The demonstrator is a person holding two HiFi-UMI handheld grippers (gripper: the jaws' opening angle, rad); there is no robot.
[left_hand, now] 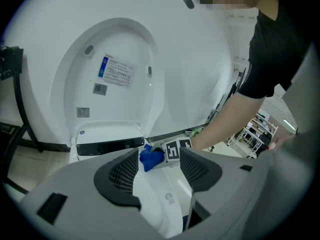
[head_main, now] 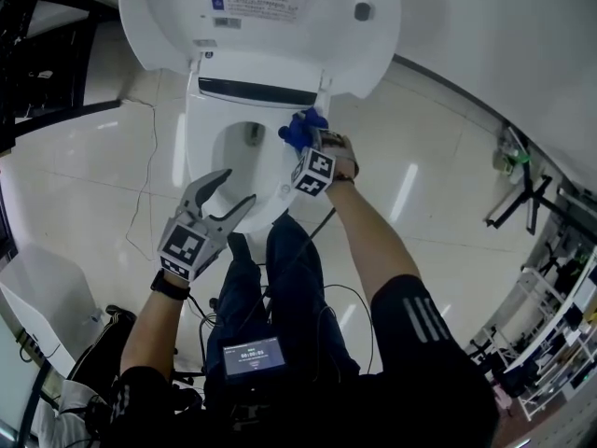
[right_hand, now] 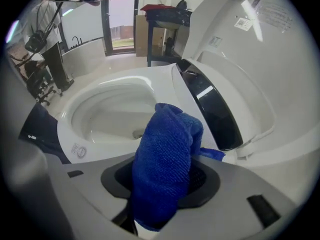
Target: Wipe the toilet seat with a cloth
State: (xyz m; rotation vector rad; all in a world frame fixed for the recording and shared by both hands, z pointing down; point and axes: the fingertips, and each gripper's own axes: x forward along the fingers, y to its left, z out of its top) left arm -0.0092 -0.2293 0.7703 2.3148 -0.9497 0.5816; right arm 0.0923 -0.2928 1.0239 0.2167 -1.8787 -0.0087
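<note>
A white toilet stands with its lid (head_main: 261,12) raised and its seat (head_main: 201,152) down around the bowl. My right gripper (head_main: 303,136) is shut on a blue cloth (head_main: 300,129), bunched between its jaws, at the seat's far right part near the hinge. In the right gripper view the cloth (right_hand: 167,156) hangs over the seat (right_hand: 75,144) just in front of the dark hinge strip (right_hand: 210,109). My left gripper (head_main: 227,197) hovers open at the seat's near edge, holding nothing. Between its jaws, the left gripper view shows the cloth (left_hand: 150,157) and the seat (left_hand: 160,194).
Shiny tiled floor (head_main: 429,185) surrounds the toilet. A white bin (head_main: 47,297) stands at the lower left, metal racks (head_main: 550,315) at the right. Cables run by the person's legs (head_main: 280,297). A dark frame (head_main: 37,63) stands at the far left.
</note>
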